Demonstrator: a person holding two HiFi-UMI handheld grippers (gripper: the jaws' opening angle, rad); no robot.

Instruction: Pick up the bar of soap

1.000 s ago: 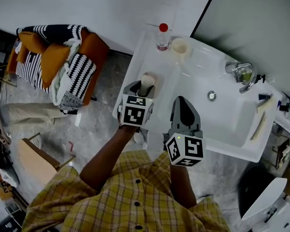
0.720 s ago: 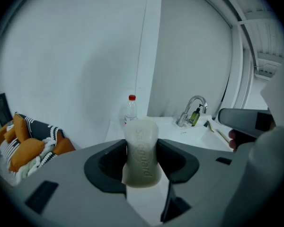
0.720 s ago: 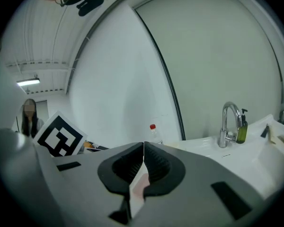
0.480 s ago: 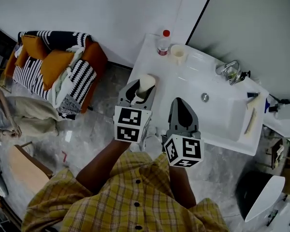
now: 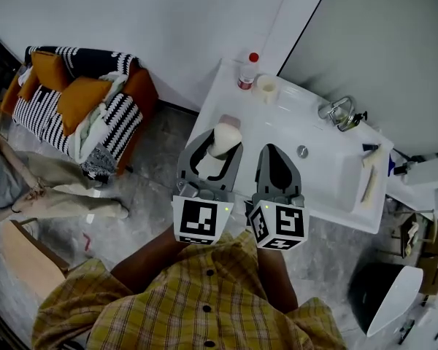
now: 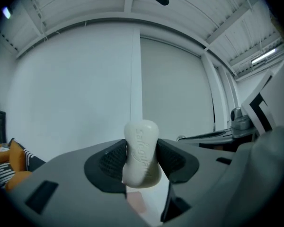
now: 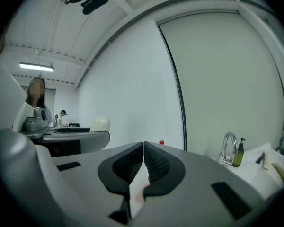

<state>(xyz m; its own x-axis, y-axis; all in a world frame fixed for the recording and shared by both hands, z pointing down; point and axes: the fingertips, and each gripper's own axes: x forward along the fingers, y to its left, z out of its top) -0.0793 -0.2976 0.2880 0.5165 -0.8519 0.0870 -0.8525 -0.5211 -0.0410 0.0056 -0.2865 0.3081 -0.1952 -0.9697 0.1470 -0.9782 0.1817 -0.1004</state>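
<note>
Bottle (image 5: 247,72) and cup (image 5: 266,87) at counter's (image 5: 230,97) back corner, faucet (image 5: 336,112) beyond basin (image 5: 325,175) — basin itself open

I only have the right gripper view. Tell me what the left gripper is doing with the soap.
Observer: The left gripper is shut on the bar of soap, with its jaws pressing the bar's two sides.
Operator: Give me its orientation.
Observer: It stands on end between the jaws. Its top pokes above them, and the embossed lettering faces the camera.
Operator: Now place it against the sink.
Observer: In the head view the soap lines up with the left end of the white sink counter. It is beside the basin and left of the right gripper.
</note>
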